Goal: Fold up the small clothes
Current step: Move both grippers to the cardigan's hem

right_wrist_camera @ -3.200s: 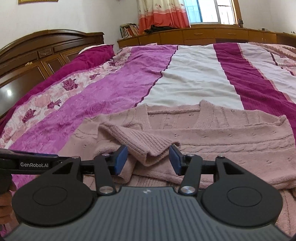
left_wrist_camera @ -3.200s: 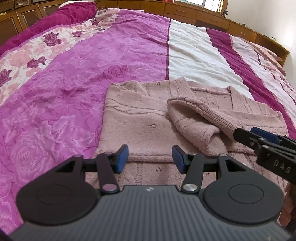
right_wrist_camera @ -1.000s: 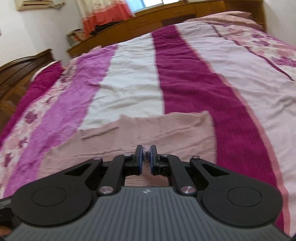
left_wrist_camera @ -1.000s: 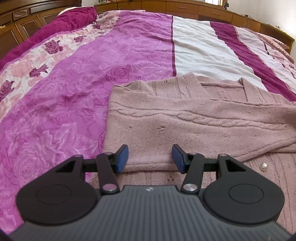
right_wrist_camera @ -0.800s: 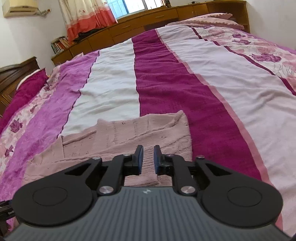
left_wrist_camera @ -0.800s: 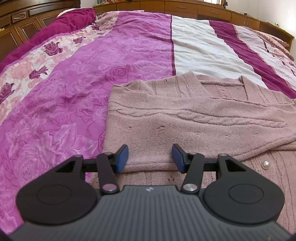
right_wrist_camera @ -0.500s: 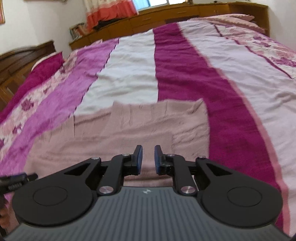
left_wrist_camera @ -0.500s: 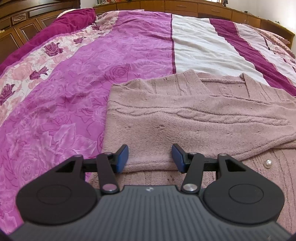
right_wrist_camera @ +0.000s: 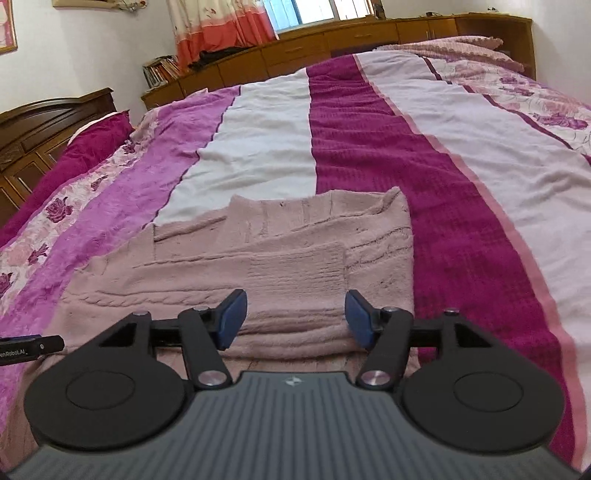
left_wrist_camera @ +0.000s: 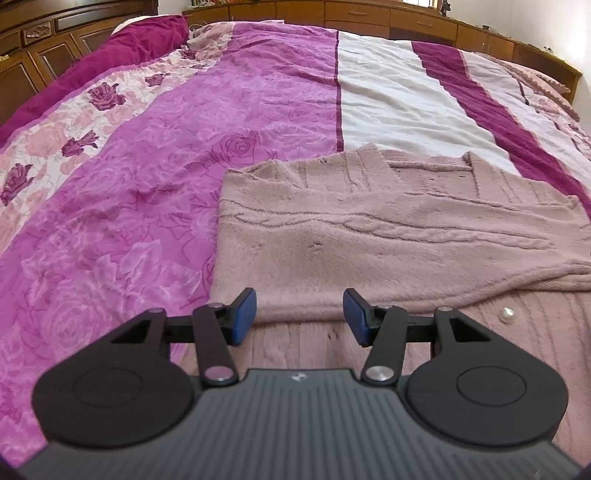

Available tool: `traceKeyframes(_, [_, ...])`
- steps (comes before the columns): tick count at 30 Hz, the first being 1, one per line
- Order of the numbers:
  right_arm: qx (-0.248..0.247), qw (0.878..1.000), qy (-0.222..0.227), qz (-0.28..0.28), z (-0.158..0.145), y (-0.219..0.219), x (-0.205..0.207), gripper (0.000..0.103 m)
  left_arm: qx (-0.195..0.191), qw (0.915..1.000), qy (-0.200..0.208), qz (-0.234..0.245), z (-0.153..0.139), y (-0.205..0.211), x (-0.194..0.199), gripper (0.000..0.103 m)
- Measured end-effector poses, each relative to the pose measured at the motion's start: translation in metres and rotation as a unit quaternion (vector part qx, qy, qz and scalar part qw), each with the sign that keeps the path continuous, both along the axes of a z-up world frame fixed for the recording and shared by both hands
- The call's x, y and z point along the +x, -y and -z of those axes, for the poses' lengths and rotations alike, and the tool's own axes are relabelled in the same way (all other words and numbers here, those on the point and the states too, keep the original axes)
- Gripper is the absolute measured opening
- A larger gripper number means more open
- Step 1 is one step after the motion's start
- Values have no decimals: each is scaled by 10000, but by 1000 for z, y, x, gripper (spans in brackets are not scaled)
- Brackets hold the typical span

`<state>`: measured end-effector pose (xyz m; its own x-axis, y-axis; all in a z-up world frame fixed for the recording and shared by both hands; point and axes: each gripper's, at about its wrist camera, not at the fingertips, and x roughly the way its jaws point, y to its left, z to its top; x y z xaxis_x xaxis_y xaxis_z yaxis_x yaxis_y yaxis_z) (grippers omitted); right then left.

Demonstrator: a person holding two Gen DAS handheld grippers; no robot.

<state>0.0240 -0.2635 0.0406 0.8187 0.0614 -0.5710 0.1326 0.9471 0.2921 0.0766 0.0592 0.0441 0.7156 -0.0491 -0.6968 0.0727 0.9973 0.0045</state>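
Having released the sleeve (right_wrist_camera: pixel 295 273), the right gripper (right_wrist_camera: pixel 295 317) is now gaping wide above the cardigan (left_wrist_camera: pixel 369 243). Left gripper (left_wrist_camera: pixel 300 315) is hovering spread apart, grasping nothing.

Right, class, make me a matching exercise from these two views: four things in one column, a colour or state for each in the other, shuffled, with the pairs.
Things:
1. cardigan
2. left claw
3. button
4. curtain

Colour or state:
A. open, holding nothing
B. pearly white
C. dusty pink, lying on the bed
D. cream and orange

Pairs: 1-C, 2-A, 3-B, 4-D
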Motion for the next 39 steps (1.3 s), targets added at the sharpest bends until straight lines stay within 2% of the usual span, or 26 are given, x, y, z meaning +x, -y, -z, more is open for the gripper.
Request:
traceKeyframes(7, [-82,9998,-13,-196,-13,-12,-44,66,7,10000,-18,-8,-14,-8,-38,54])
traceKeyframes(12, [-43,9996,-82,-248,-15,-18,-77,66,0,9998,-189,-91,-17,-19,-64,54])
traceKeyframes(19, [-175,9993,-320,-26,-8,-21,-120,66,-3,9987,-407,-313,-16,-39,-99,54])
traceKeyframes(27, [-408,9964,-705,219,0,-12,-154,66,136,9955,-766,-544,-7,-56,-121,54])
traceKeyframes(31, [-363,9945,-892,414,2,-5,-169,67,-56,9922,-1050,-675,2,-64,-127,54])
traceKeyframes(36, [-375,9905,-1191,573,5,1,-180,67,-654,9861,-1376,-669,12,-71,-131,54])
traceKeyframes(39, [-135,9887,-1346,650,11,6,-185,67,-649,9862,-1385,-627,14,-68,-131,54])
